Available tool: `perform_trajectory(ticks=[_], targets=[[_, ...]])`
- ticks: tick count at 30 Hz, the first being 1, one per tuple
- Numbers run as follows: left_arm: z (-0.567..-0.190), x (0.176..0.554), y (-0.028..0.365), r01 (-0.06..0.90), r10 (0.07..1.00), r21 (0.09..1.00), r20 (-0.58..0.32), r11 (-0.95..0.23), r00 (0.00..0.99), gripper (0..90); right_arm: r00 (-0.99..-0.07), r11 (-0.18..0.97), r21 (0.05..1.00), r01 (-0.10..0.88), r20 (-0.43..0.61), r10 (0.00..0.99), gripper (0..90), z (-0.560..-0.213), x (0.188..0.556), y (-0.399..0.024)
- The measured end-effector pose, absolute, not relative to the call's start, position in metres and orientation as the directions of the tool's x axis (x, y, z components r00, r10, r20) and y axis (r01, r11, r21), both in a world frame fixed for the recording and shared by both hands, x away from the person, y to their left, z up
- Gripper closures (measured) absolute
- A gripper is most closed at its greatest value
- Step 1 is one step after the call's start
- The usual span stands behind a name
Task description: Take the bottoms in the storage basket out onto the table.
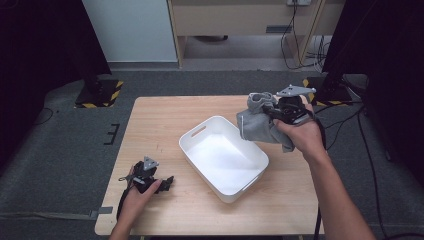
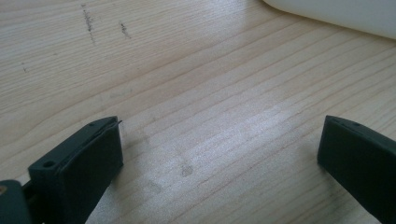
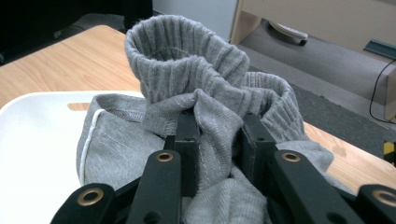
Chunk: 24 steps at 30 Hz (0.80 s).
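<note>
A grey knitted garment [image 1: 260, 125] with ribbed cuffs hangs bunched in my right gripper [image 1: 272, 112], which is shut on it above the far right rim of the white bin [image 1: 200, 131]. In the right gripper view the two black jaws pinch a fold of the grey garment [image 3: 219, 140], and its ribbed cuff [image 3: 182, 60] rises above them. My left gripper [image 1: 167, 182] rests low on the wooden table [image 1: 155, 125] near the front left, open. In the left gripper view its fingers [image 2: 88, 158] stand wide apart over bare wood.
The white bin [image 2: 336, 14] sits in the middle of the table, tilted diagonally, with nothing inside. Black stands with yellow-striped bases [image 1: 97, 95] flank the table's far corners. Cables [image 1: 295, 45] lie on the floor behind, by a wooden cabinet [image 1: 240, 20].
</note>
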<state>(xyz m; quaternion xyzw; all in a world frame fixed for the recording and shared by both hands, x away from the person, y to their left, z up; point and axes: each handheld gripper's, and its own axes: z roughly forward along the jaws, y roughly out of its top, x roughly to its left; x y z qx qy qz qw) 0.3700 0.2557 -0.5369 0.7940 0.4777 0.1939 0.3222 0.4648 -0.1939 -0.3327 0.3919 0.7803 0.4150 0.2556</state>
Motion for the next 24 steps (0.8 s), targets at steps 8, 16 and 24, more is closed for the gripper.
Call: perform_trajectory(ticks=[8, 16, 24], targets=[[-0.537, 0.370, 0.256, 0.634, 0.883, 0.697, 0.000, -0.336, 0.469, 0.0, -0.543, 0.339, 0.844, 0.415, -0.070, 0.837, 72.6, -0.337, 0.468, -0.202], [-0.537, 0.370, 0.256, 0.633, 0.883, 0.697, 0.000, -0.337, 0.469, 0.0, -0.528, 0.331, 0.846, 0.419, -0.070, 0.846, 72.5, -0.338, 0.469, -0.208], [-0.537, 0.370, 0.256, 0.633, 0.883, 0.696, 0.001, -0.337, 0.469, 0.0, -0.501, 0.316, 0.847, 0.428, -0.069, 0.863, 72.6, -0.342, 0.471, -0.216]])
